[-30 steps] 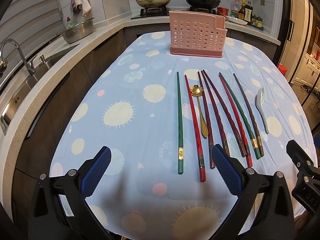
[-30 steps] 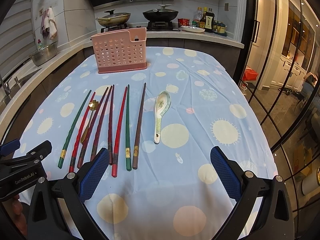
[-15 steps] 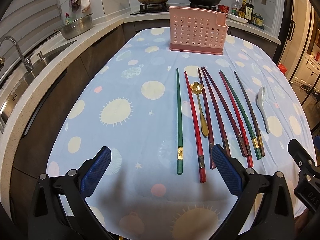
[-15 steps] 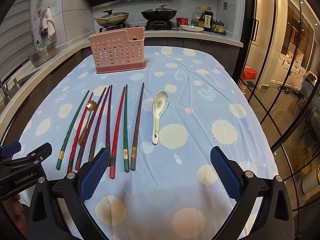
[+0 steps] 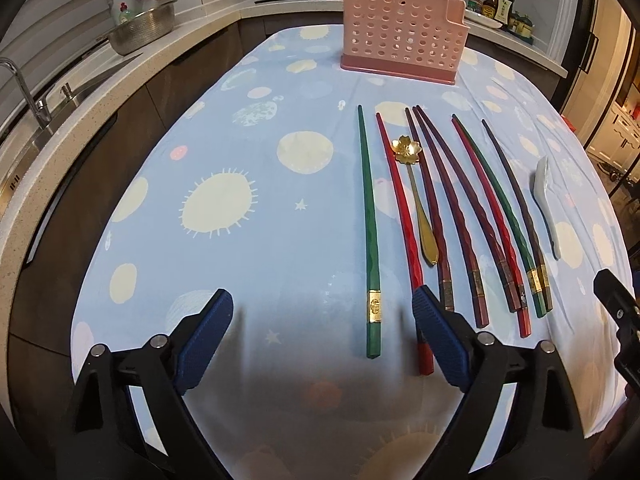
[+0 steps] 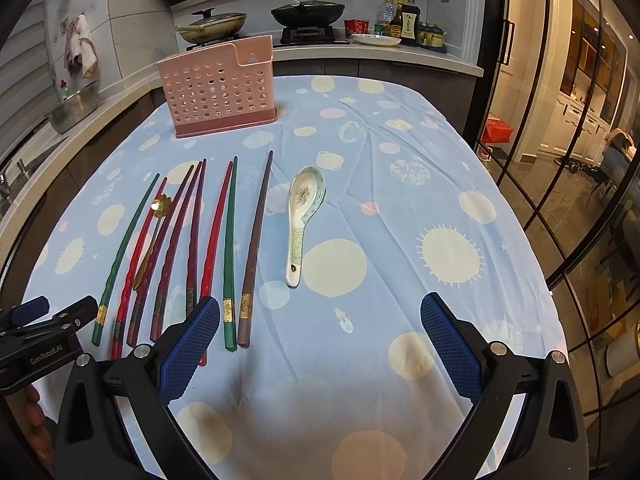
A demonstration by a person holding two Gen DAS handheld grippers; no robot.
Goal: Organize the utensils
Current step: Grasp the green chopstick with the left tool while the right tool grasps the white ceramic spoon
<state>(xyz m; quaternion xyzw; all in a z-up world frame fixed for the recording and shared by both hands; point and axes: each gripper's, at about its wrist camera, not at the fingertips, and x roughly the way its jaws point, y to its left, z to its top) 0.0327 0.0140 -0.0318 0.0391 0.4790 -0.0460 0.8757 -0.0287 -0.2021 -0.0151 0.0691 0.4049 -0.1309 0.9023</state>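
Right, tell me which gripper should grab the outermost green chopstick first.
Left. The left gripper has just been closing, with the green chopstick lying between its open fingers near the handle end. The right gripper hovers over bare tablecloth, farther from that chopstick.

Pale-blue cloth w/ cream suns, dots & pink spots covers the bench; perforated pink plastic utensil rack; green, red & dark-purple chopsticks w/ gold bands; gold flower-bowl spoon; white ceramic spoon w/ green pattern; black grippers w/ blue pads.
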